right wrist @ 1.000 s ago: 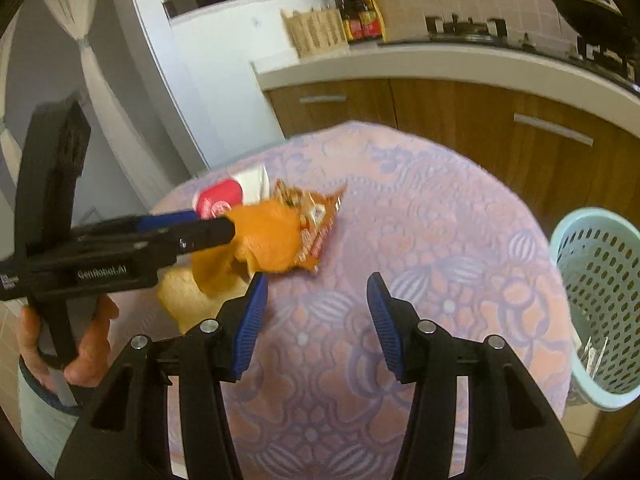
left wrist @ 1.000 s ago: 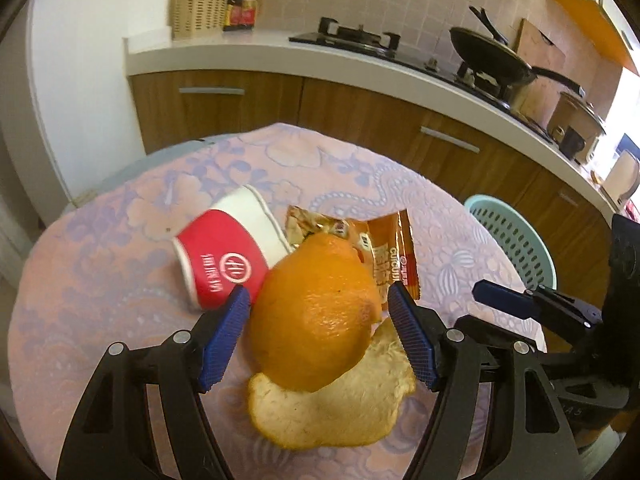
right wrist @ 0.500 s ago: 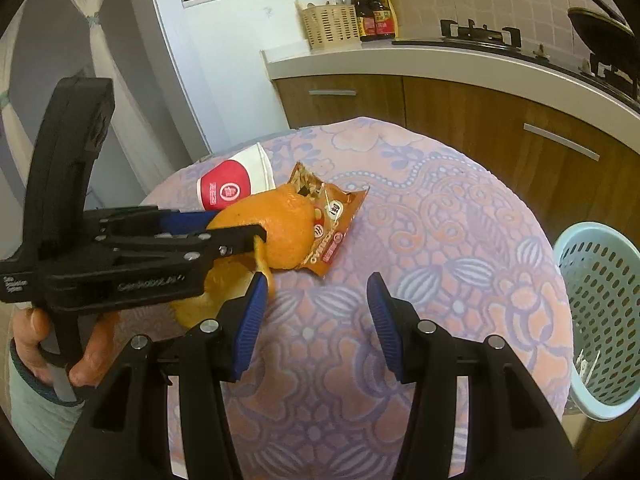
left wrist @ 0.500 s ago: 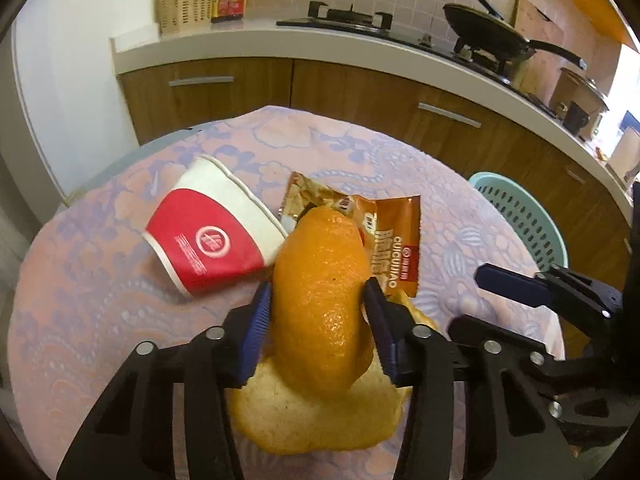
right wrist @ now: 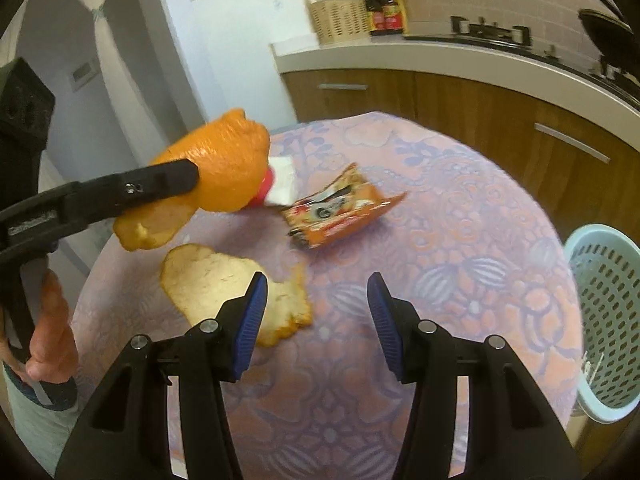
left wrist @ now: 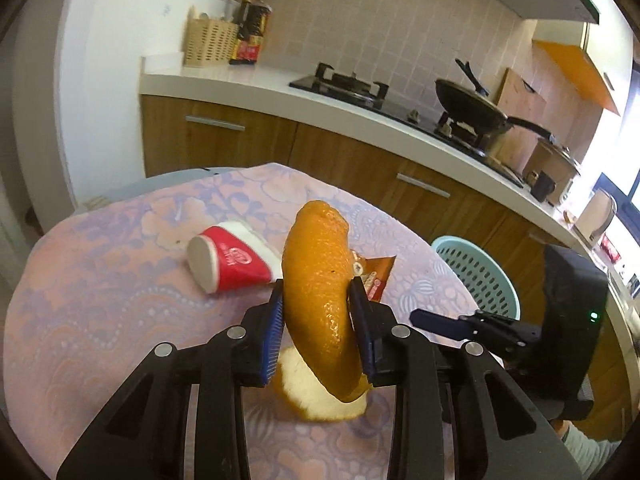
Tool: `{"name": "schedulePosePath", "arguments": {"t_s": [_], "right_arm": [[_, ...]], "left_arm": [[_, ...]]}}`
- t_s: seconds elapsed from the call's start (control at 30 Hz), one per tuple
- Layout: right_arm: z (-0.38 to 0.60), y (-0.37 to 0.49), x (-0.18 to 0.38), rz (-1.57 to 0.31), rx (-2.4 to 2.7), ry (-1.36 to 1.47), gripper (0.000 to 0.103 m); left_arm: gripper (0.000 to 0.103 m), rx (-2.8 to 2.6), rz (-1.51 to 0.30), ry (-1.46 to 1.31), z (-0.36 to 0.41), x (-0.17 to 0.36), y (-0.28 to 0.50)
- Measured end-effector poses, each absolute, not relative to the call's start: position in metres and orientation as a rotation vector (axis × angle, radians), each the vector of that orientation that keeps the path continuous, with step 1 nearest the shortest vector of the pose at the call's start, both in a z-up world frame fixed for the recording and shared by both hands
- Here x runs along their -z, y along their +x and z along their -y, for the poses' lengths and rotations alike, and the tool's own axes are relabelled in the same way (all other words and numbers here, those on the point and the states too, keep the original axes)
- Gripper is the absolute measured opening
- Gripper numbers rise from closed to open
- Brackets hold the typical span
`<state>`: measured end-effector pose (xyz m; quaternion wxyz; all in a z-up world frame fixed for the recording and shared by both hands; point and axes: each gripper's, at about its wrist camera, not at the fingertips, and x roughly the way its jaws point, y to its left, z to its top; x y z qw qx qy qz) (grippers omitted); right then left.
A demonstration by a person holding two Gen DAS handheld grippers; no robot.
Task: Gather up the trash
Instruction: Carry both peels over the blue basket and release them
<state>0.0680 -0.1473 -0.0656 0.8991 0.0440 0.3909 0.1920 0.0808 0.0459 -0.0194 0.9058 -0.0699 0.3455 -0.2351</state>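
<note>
Between left tool (left wrist: 318, 312) pads, orange peel (left wrist: 320, 276) upright

Beside the glossy paper cup (left wrist: 232, 264) on the matt embossed tablecloth (left wrist: 100, 312), my ribbed rubbery pads (left wrist: 273, 334) pinch a dimpled, waxy orange peel (left wrist: 320, 292), near a shiny foil wrapper (right wrist: 340, 210).

Two peels: one (left wrist: 320, 280) pinched off the table, one (right wrist: 224, 284) lying near; one cup (left wrist: 232, 258) at far left; one wrapper (right wrist: 340, 208) mid-table; one basket (right wrist: 604, 300) at right; two grippers (left wrist: 316, 328) (right wrist: 314, 312)
</note>
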Motion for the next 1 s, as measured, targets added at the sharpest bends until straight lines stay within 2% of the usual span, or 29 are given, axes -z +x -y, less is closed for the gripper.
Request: {"name": "schedulePosePath", "arguments": {"t_s": [0.27,0.33,0.37,0.4,0.5,0.73,1.0], "right_arm": [[0.12,0.094,0.083,-0.942,-0.393,0.053,0.058],[0.116,0.091,0.084,-0.941,-0.383,0.019,0.049],[0.114,0.09,0.085,-0.948,-0.404,0.016,0.029],[0.113,0.087,0.085,-0.946,-0.406,0.01,0.022],[0.117,0.074,0.078,-0.896,-0.421,0.026,0.008],[0.129,0.034,0.044,-0.757,-0.374,-0.015,0.007],[0.2,0.013,-0.001,-0.652,-0.288,0.066,0.007]], "left_arm": [[0.03,0.386,-0.71,-0.222,-0.087,0.036,0.069],[0.03,0.379,-0.708,-0.225,-0.091,0.036,0.07],[0.03,0.376,-0.705,-0.224,-0.092,0.034,0.069],[0.03,0.379,-0.701,-0.227,-0.092,0.032,0.069],[0.03,0.385,-0.69,-0.226,-0.09,0.029,0.065],[0.03,0.428,-0.651,-0.202,-0.072,0.011,0.055],[0.031,0.513,-0.602,-0.165,-0.036,-0.016,0.051]]}}
